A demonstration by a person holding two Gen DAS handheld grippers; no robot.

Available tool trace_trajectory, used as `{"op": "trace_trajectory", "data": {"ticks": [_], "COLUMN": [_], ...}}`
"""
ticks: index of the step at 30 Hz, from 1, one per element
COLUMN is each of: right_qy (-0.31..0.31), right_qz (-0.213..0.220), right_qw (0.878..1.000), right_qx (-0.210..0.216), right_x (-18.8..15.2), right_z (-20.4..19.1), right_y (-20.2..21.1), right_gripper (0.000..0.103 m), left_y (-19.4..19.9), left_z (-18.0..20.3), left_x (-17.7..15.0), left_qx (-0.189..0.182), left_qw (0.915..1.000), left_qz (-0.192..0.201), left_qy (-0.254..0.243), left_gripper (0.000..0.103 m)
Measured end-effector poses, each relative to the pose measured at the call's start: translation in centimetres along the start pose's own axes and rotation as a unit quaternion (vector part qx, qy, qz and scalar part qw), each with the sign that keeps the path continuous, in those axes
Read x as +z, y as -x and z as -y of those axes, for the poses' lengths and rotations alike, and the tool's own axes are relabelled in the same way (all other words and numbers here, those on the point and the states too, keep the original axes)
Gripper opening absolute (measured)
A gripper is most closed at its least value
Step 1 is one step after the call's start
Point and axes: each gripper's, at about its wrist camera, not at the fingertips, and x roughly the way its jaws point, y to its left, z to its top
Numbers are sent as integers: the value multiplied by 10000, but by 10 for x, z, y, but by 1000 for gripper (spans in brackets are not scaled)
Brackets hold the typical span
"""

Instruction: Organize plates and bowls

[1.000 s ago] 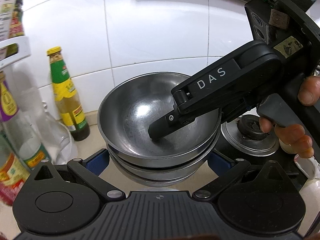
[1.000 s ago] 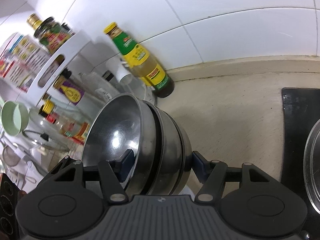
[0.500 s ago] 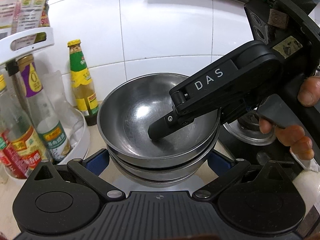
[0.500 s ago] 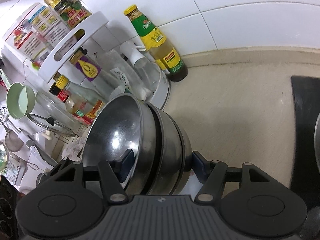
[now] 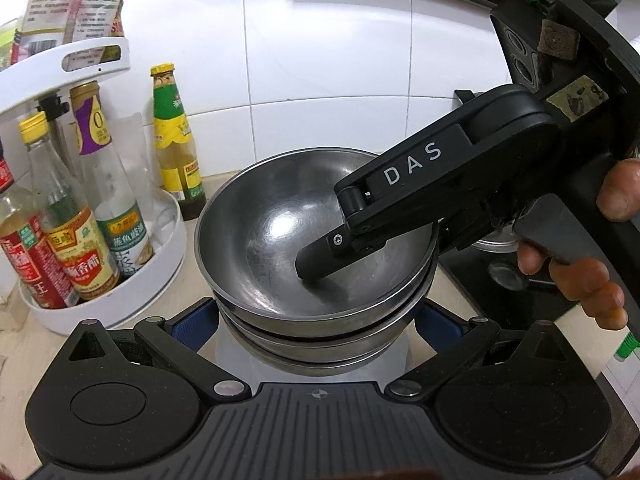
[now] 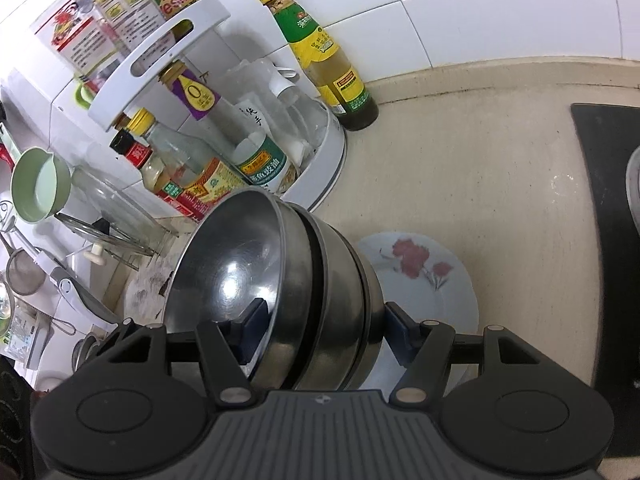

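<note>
At the centre of the left wrist view, the stack of steel bowls (image 5: 256,248) sits between the two blue pads of the left gripper (image 5: 316,316); the pads flank the lowest bowls at 9 and 3 o'clock, but I cannot tell whether they press or only stand beside them. The right gripper (image 5: 320,264) comes in from 2 o'clock with one finger laid inside the top bowl and the other hidden under the stack. The right hand (image 5: 580,264) wraps its handle, fingers curled on the trigger and thumb on top. The main risk, as I judge it, is smooth nested steel: a rim-side pinch could let the bowls slide on each other or tip. The condiment rack (image 5: 160,264) stands close at 9 o'clock, so a sideways drift could knock its bottles. In the right wrist view, the right gripper (image 6: 324,324) is clamped across the whole stack, one pad inside the top bowl at 9 o'clock, the other against the outside of the bottom bowl at 3 o'clock. The stack appears tilted here, mouth towards 10 o'clock. A flowered plate (image 6: 424,280) lies on the counter (image 6: 460,168) just behind the stack at 2 o'clock; setting the bowls down hard or off-centre there could chip it or leave them rocking.
</note>
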Motion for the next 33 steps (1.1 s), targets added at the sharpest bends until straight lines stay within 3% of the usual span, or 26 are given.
{"op": "trace_trajectory", "data": {"ticks": [15, 33], "right_qy": [-266, -518], "right_qz": [-13, -121], "right_qw": [9995, 9983], "right_qx": [-164, -226], "right_x": [-27, -24], "right_z": [5, 24], "right_y": [-7, -32], "right_gripper": [59, 59], "left_y": [4, -21], "left_z": [10, 8], "left_x": [-20, -28], "left_qx": [-1, 30], "left_qw": [10000, 9997], "left_qz": [-16, -191], "left_qy": [-43, 125], "left_gripper": [103, 103]}}
